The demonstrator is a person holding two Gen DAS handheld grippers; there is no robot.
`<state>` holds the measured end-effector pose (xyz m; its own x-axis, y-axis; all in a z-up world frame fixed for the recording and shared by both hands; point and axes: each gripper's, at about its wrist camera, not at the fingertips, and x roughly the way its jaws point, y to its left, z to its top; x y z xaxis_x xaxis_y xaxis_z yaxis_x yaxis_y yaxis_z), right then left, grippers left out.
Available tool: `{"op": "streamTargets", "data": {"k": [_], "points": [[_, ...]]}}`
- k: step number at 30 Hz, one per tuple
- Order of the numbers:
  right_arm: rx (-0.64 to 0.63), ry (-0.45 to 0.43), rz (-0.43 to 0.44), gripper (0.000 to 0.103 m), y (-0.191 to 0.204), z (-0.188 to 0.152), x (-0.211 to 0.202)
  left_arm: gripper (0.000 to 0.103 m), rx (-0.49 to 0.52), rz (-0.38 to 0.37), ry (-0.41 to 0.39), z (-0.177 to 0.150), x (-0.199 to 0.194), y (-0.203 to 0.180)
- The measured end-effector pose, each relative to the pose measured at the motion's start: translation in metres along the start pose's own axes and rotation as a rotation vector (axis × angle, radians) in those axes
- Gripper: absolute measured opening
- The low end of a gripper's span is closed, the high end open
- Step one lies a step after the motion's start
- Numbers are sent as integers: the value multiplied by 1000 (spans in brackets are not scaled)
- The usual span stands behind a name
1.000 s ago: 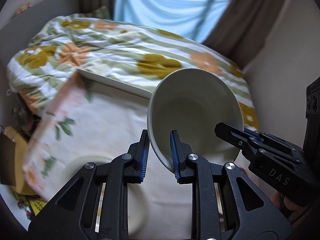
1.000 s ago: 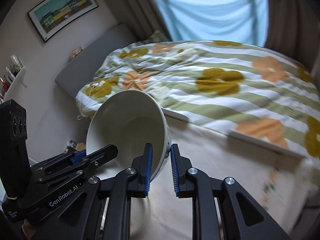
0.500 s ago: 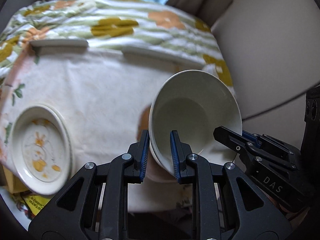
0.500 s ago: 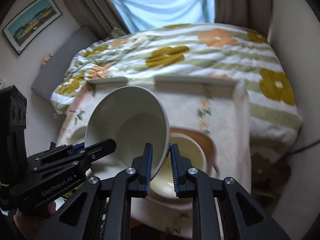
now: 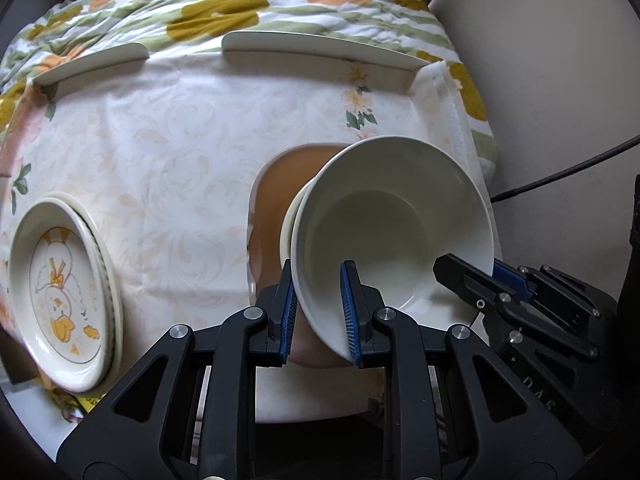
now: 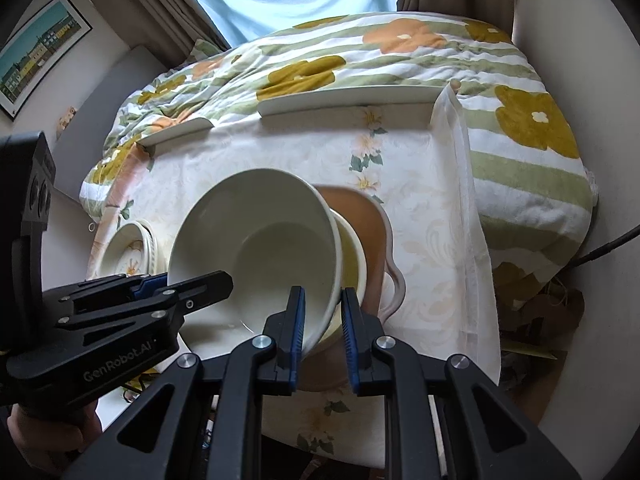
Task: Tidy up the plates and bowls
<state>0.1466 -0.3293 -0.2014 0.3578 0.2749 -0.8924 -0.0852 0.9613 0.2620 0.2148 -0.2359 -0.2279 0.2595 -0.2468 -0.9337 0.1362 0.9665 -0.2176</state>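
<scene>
**Two grippers, one bowl, over the stack**

One white bowl [image 5: 394,228] held tilted, left gripper [image 5: 318,312] and right gripper [image 6: 322,326] each clamped on its rim, opposite sides. Directly under it: a second bowl [image 6: 354,256] on a brown tray [image 6: 372,216]. Two stacked cartoon plates [image 5: 60,296] well left on the cloth-covered worktop [image 5: 160,152]. Flowered bed [image 6: 400,52] behind; dark cable [image 5: 568,172] at right wall.
</scene>
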Motion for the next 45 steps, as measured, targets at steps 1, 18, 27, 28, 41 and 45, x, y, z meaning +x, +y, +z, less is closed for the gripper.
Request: {"op": "streamTargets", "data": {"k": [1, 18, 27, 28, 41, 45], "points": [[-6, -2, -9, 16, 0, 0, 2, 18, 3, 4, 3, 1, 2, -1], [-36, 9, -38, 16, -3, -6, 13, 18, 71, 120, -29, 1, 12, -16], [-57, -6, -57, 17, -1, -1, 10, 18, 72, 120, -31, -2, 12, -12], [-59, -6, -60, 17, 0, -1, 10, 18, 75, 121, -31, -3, 11, -12], [-43, -123, -65, 17, 6, -5, -44, 23, 98, 84, -301, -19, -73, -7], [-28, -187, -63, 91, 6, -13, -63, 97, 126, 160, -394, -31, -92, -6]]}}
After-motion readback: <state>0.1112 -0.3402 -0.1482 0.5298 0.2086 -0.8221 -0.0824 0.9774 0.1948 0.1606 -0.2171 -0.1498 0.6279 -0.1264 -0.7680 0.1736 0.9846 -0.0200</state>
